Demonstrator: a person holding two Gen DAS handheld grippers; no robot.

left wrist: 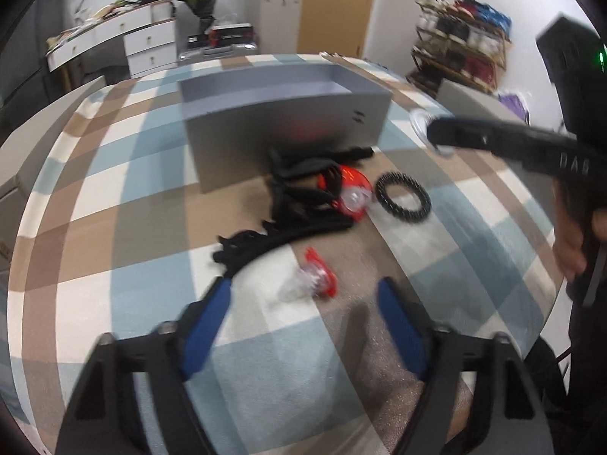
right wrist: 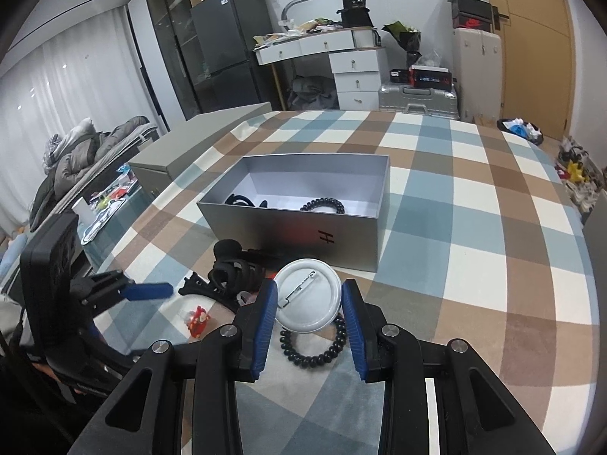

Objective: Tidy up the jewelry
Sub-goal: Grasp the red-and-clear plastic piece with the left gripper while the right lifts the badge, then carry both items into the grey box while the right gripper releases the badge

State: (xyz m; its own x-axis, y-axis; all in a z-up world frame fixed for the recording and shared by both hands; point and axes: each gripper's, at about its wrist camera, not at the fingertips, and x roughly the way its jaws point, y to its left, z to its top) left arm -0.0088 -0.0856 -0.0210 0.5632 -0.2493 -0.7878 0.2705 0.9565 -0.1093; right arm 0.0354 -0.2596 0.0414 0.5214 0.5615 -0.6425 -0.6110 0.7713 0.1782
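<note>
Right tongs (right wrist: 308, 326) on round white pin badge (right wrist: 308, 295) — metal clasp showing.

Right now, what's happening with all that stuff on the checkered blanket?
A person is tidying jewelry into a grey box. The right hand-held gripper grips a round white pin badge, its back with the pin facing the camera, just above a black beaded bracelet lying on the blanket. The left hand-held gripper is open and empty, near a small red trinket. Black hair clips wait beside the box, and another beaded bracelet already sits inside it.
</note>
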